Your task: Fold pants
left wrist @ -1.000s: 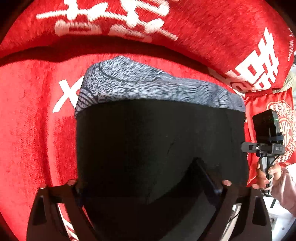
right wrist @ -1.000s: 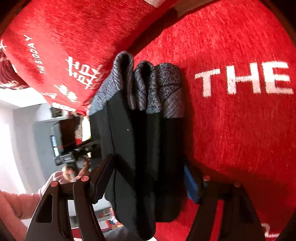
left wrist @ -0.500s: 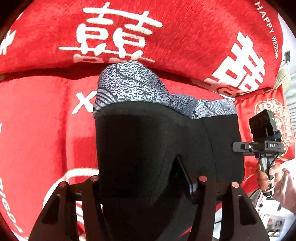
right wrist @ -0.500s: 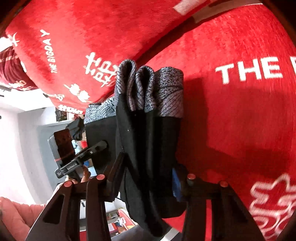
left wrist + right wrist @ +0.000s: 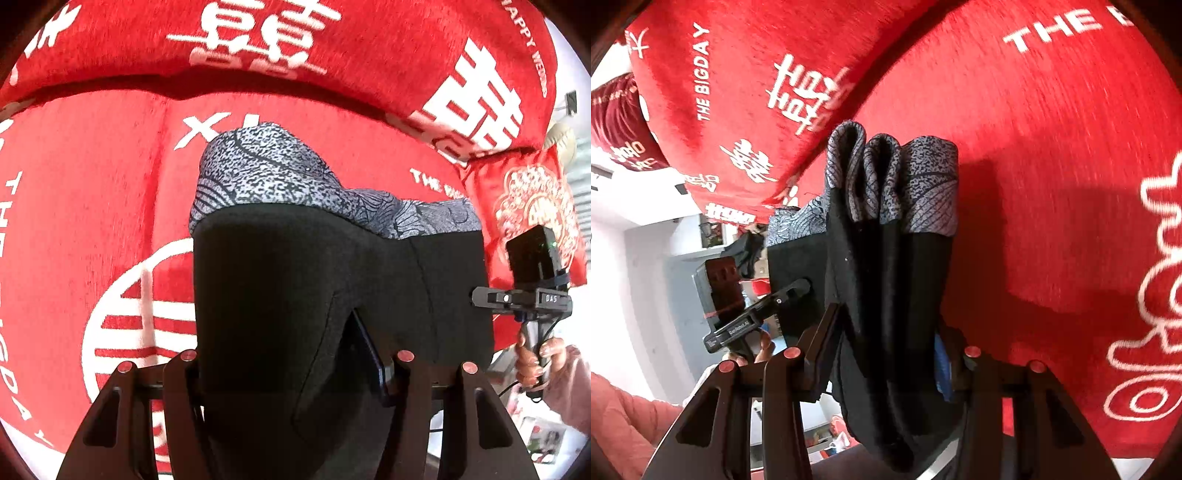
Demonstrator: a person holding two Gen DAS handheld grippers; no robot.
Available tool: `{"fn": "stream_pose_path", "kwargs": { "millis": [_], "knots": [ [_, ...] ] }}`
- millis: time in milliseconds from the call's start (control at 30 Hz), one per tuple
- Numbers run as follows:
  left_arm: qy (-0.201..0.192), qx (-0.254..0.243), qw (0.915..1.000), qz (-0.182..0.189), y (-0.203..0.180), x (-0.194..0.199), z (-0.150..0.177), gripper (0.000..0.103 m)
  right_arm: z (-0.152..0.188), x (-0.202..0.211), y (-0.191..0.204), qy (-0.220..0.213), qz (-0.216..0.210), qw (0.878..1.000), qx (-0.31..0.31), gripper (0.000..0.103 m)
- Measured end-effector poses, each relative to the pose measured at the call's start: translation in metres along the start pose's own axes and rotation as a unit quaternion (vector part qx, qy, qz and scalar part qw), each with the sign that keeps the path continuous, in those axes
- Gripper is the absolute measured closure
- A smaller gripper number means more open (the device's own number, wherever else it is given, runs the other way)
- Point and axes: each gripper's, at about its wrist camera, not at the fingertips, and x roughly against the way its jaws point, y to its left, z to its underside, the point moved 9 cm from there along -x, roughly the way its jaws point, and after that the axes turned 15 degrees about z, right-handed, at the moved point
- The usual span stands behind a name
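Left gripper [image 5: 295, 373] clamping on black pants [image 5: 295, 295], jaws having just been closing with cloth between. Pants folded in thick bundle, grey patterned band [image 5: 295, 177] on far end, hanging lifted above red blanket [image 5: 92, 184] with white lettering. Right gripper [image 5: 886, 350] pinching opposite end of bundle, jaws likewise having just been closing. Hand [image 5: 535, 362] gripping its handle at right edge.

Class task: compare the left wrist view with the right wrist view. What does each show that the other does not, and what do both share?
Left wrist only: a white circular emblem on the red cover, and the right gripper side-on.
Right wrist only: the pants' stacked folded layers edge-on, and a white room wall.
Both: black pants with grey patterned band clamped between fingers, over red cover.
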Motion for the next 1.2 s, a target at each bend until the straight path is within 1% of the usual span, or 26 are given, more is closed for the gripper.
{"fn": "stream_pose_path", "kwargs": {
  "millis": [67,100,133,167,200,233,267,333,367,433,500,567,667,767,833,900,967,1033,1133,1200],
  "knots": [
    [0.007,0.002,0.9999,-0.011,0.016,-0.01,0.007,0.037,0.002,-0.011,-0.007,-0.004,0.026,1.0,-0.002,0.052],
    [0.009,0.007,0.9997,-0.02,0.026,-0.015,0.01,0.028,0.004,-0.018,-0.012,-0.005,0.042,0.999,0.0,0.051],
    [0.004,0.008,0.9997,-0.024,0.035,-0.018,0.012,0.016,0.006,-0.024,-0.016,-0.006,0.06,0.998,0.005,0.047],
    [-0.007,0.006,0.9996,-0.027,0.039,-0.018,0.011,0.012,0.008,-0.03,-0.02,-0.009,0.078,0.997,0.013,0.046],
    [-0.011,0.006,0.9994,-0.031,0.043,-0.018,0.011,0.006,0.008,-0.033,-0.023,-0.017,0.09,0.996,0.018,0.041],
    [-0.012,0.008,0.9994,-0.031,0.045,-0.019,0.01,0.005,0.007,-0.034,-0.027,-0.025,0.092,0.995,0.016,0.034],
    [-0.015,0.009,0.9994,-0.031,0.046,-0.02,0.01,0.005,0.007,-0.035,-0.03,-0.027,0.09,0.996,0.012,0.034],
    [-0.017,0.003,0.9987,-0.047,0.048,-0.019,0.011,0.001,0.007,-0.034,-0.032,-0.032,0.083,0.996,0.004,0.034],
    [-0.016,0.001,0.9982,-0.058,0.047,-0.018,0.011,0.001,0.008,-0.033,-0.032,-0.033,0.089,0.995,0.004,0.034],
    [-0.015,0.003,0.9968,-0.078,0.047,-0.014,0.011,0.001,0.011,-0.029,-0.033,-0.034,0.11,0.993,-0.001,0.028],
    [-0.019,-0.002,0.9932,-0.115,0.044,-0.005,0.013,0.001,0.013,-0.025,-0.033,-0.032,0.135,0.99,-0.012,0.023],
    [-0.019,-0.007,0.989,-0.147,0.039,0.005,0.018,0.001,0.018,-0.018,-0.036,-0.037,0.162,0.986,-0.024,0.022],
    [-0.013,-0.007,0.9877,-0.155,0.031,0.018,0.03,0.001,0.03,0.001,-0.043,-0.06,0.21,0.975,-0.044,0.018],
    [-0.003,-0.012,0.985,-0.172,0.021,0.027,0.043,0.001,0.043,0.016,-0.043,-0.078,0.232,0.968,-0.06,0.012],
    [0.001,-0.018,0.984,-0.177,0.01,0.035,0.052,0.001,0.054,0.028,-0.041,-0.092,0.253,0.96,-0.071,0.005],
    [-0.005,-0.028,0.9831,-0.181,-0.003,0.043,0.057,0.001,0.064,0.038,-0.034,-0.11,0.283,0.95,-0.071,0.0],
    [-0.013,-0.046,0.9822,-0.181,-0.019,0.053,0.062,0.001,0.073,0.048,-0.02,-0.131,0.303,0.942,-0.054,0.0],
    [-0.026,-0.059,0.9808,-0.184,-0.033,0.066,0.065,0.001,0.082,0.054,-0.003,-0.14,0.324,0.935,-0.036,0.0],
    [-0.031,-0.068,0.9834,-0.165,-0.052,0.083,0.071,0.001,0.096,0.061,0.023,-0.143,0.334,0.931,-0.023,0.0],
    [-0.027,-0.075,0.9829,-0.166,-0.06,0.094,0.074,0.001,0.105,0.062,0.041,-0.141,0.341,0.929,-0.019,0.0]
  ]
}}
